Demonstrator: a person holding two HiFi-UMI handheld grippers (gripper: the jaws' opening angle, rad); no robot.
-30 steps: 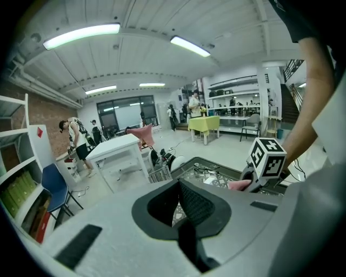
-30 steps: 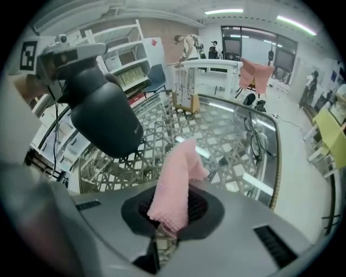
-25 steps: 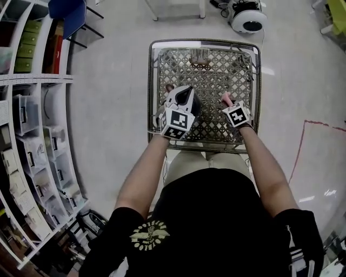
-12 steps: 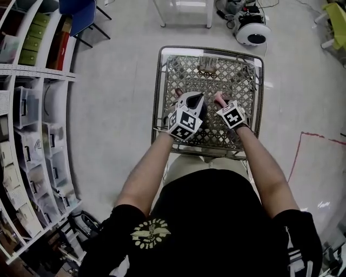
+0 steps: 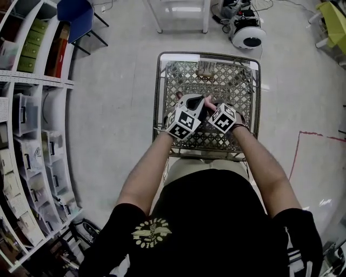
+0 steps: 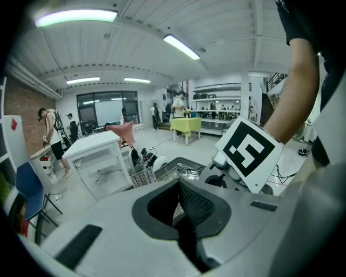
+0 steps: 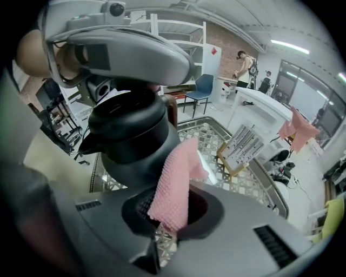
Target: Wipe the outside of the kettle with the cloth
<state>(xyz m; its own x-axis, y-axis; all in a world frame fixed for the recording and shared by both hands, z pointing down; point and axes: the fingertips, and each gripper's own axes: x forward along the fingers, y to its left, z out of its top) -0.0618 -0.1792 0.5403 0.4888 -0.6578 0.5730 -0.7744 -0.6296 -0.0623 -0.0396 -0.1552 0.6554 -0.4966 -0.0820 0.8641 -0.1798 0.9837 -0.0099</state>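
Note:
A black kettle (image 7: pixel 130 135) hangs above the lattice-topped cart (image 5: pixel 162 92), its spout to the left in the right gripper view. My left gripper (image 5: pixel 192 105) holds it from above, and its grey body (image 7: pixel 119 38) shows over the kettle's lid. In the left gripper view the jaws (image 6: pixel 181 216) look closed, and the kettle itself is hidden there. My right gripper (image 7: pixel 167 211) is shut on a pink cloth (image 7: pixel 175 184), whose free end lies against the kettle's side. In the head view the two grippers are close together, with the kettle (image 5: pixel 201 114) and the cloth (image 5: pixel 207 99) between them.
A small wooden rack with papers (image 7: pixel 240 149) stands at the cart's far end. Shelves with bins (image 5: pixel 32 135) line the left side. A blue chair (image 5: pixel 75 16), a white table (image 6: pixel 100 149) and a round white device (image 5: pixel 248 35) stand on the floor beyond.
My right gripper has moved left and up with the cloth, from apart to right beside the left gripper and kettle, and has rolled. The left gripper has barely moved.

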